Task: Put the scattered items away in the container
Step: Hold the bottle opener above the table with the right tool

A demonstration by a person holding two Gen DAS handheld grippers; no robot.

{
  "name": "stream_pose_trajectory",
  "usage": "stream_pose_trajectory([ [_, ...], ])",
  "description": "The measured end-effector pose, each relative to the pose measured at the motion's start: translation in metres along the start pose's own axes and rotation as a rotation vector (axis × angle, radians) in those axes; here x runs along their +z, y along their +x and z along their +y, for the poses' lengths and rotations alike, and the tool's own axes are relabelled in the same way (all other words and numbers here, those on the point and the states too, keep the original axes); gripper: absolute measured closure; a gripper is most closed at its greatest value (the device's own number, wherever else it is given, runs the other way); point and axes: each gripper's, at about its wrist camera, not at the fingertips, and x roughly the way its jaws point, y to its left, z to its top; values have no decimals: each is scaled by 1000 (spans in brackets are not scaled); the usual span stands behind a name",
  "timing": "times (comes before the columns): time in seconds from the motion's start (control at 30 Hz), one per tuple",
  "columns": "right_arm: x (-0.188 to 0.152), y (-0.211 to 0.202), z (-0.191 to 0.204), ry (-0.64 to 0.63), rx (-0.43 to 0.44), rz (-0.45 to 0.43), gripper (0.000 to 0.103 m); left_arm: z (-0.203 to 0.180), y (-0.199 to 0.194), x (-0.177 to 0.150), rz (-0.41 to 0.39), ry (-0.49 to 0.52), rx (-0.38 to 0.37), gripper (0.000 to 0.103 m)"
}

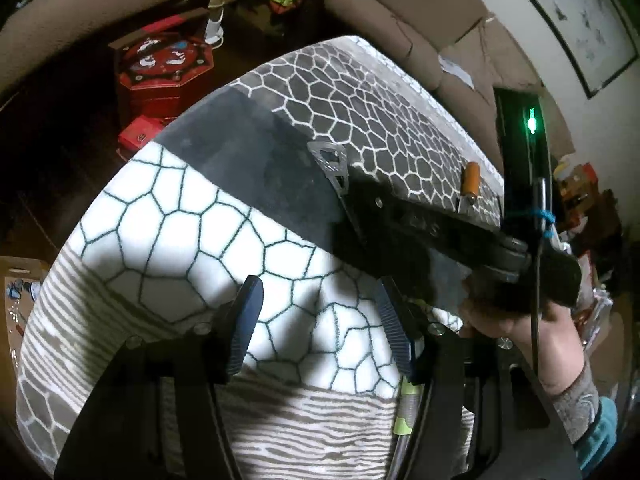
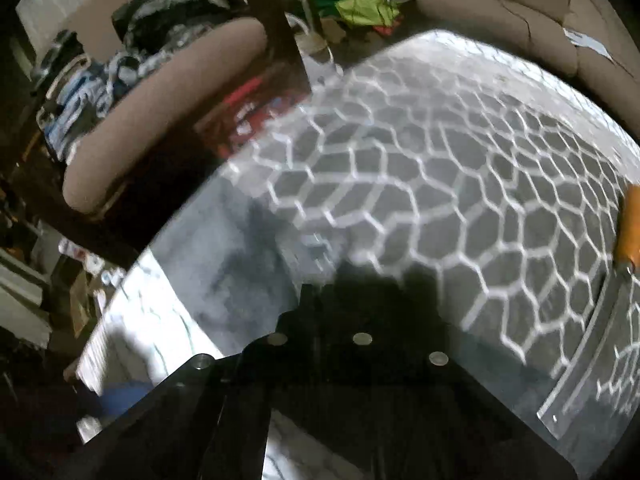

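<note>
We find the left hand-held gripper [image 1: 318, 320] standing about half open, its ribbed pads apart and nothing between them, poised over the white honeycomb patch of the tabletop [image 1: 168, 248]. A clear tube with yellow-green bands [image 1: 406, 408] shows just behind its right-hand finger. The right hand-held gripper [image 1: 332, 168] reaches in from the right edge of the left wrist view, carried by a person's hand [image 1: 532, 340] in a grey and teal cuff; its fingers come together at the tip with no gap and hold nothing we can make out. In its own view the picture is blurred and the jaws merge into one dark mass, so we rest that reading mainly on the other camera. Its tip hangs above the dark grey band of the cloth. A scraper with an orange handle [image 2: 630, 226] and a long flat blade lies on the grey honeycomb area, well apart from both grippers. Beyond the tabletop we note a red octagonal box [image 1: 164, 68] and a beige sofa [image 1: 432, 20].
</note>
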Motion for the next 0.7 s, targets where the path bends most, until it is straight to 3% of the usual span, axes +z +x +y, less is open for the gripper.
stream_pose_trajectory([
  [0.1, 6, -12, -5, 35, -21, -66, 93, 1, -5, 0, -14, -1, -7, 47],
  [0.17, 16, -10, 2, 25, -8, -89, 58, 1, -6, 1, -15, -5, -6, 46],
  [0.23, 22, 1, 12, -41, -47, -79, 52, 3, -3, 1, -6, -7, -2, 46],
  [0.33, 25, 26, 32, -146, -116, -31, 51, 5, -1, 2, 2, -14, 2, 46],
  [0.4, 23, 29, 41, -212, -159, -39, 59, 6, 1, 2, 9, -15, -7, 46],
  [0.5, 24, 25, 30, -166, -96, -11, 65, 5, 1, 2, 12, -7, -16, 46],
  [0.57, 20, 18, 22, -148, -53, 8, 78, 8, -1, 3, 11, -16, -12, 46],
  [0.7, 1, 8, 14, -128, 23, 37, 79, 17, -5, 5, 4, -27, -2, 45],
])
